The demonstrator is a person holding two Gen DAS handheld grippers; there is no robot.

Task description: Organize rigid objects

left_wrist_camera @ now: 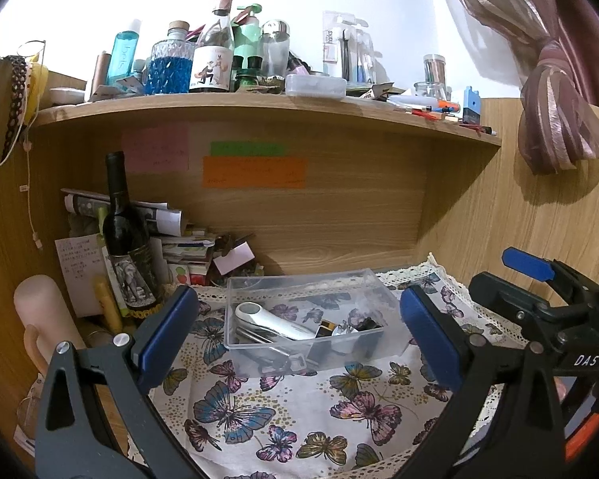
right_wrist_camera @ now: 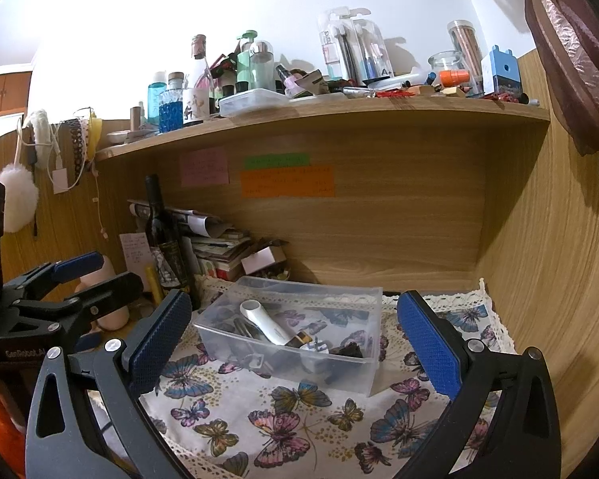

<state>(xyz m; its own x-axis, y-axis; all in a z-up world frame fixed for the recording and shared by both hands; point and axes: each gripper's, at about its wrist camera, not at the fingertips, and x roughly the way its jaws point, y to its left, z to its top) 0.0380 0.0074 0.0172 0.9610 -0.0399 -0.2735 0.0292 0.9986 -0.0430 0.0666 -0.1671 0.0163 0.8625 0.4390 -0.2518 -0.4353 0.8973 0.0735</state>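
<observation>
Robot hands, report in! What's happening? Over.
Left gripper open, right gripper open, both empty. Clear plastic box holds small items on butterfly cloth. Nothing blocking.

I see a wooden alcove with a cluttered shelf [right_wrist_camera: 339, 109] across the upper frame, white wall [right_wrist_camera: 179, 8] above, a mauve curtain [left_wrist_camera: 559, 92] upper right, butterfly cloth [left_wrist_camera: 299, 411] below.
</observation>
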